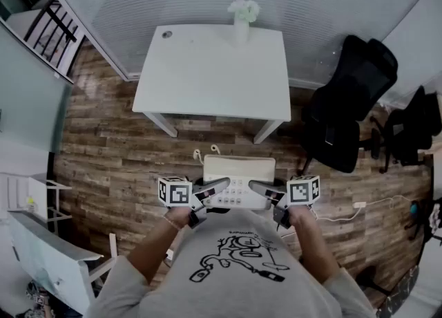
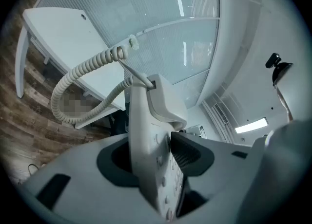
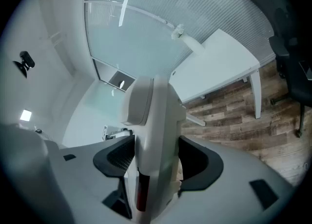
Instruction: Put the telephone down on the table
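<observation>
A beige desk telephone (image 1: 238, 180) with its handset on top hangs in the air over the wooden floor, short of the white table (image 1: 214, 75). My left gripper (image 1: 215, 186) is shut on the telephone's left side, and my right gripper (image 1: 261, 188) is shut on its right side. In the left gripper view the telephone (image 2: 148, 130) stands on edge between the dark pads of the left gripper (image 2: 156, 157), and its coiled cord (image 2: 73, 79) loops out to the left. In the right gripper view the right gripper (image 3: 153, 157) clamps the telephone (image 3: 158, 121) across its thickness.
A white vase of pale flowers (image 1: 242, 18) stands at the table's far edge. Black office chairs (image 1: 352, 102) are to the right of the table. A cable and plug (image 1: 359, 204) lie on the floor at the right. White shelving (image 1: 34, 240) stands at the left.
</observation>
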The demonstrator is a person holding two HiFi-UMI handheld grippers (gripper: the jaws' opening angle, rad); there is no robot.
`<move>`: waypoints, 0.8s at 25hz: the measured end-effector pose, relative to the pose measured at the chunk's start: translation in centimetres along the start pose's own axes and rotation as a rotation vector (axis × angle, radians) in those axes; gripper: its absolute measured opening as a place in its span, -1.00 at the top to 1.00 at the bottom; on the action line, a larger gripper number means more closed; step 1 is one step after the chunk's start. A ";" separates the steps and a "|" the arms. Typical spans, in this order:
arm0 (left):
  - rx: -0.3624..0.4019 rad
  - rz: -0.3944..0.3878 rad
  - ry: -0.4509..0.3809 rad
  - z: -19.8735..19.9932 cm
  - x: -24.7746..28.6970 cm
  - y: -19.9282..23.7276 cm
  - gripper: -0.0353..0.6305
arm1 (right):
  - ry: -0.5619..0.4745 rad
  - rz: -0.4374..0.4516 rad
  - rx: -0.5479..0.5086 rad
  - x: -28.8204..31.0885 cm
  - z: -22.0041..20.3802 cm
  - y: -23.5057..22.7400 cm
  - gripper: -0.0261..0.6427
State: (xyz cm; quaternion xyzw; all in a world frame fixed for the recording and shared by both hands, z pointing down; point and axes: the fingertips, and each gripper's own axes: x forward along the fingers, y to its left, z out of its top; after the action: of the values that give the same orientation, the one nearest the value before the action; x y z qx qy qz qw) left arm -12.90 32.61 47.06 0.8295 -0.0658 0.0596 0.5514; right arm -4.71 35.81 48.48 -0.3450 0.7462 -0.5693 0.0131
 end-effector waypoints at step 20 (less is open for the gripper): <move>-0.006 0.028 0.005 0.6 3.5 0.2 0.31 | 0.017 -0.019 0.016 -2.2 2.1 -2.4 0.03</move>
State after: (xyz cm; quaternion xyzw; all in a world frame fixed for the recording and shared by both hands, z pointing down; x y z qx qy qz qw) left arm -9.51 31.77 47.63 0.8268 -0.0765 0.0691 0.5530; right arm -0.95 34.99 48.95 -0.3469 0.7385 -0.5781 0.0040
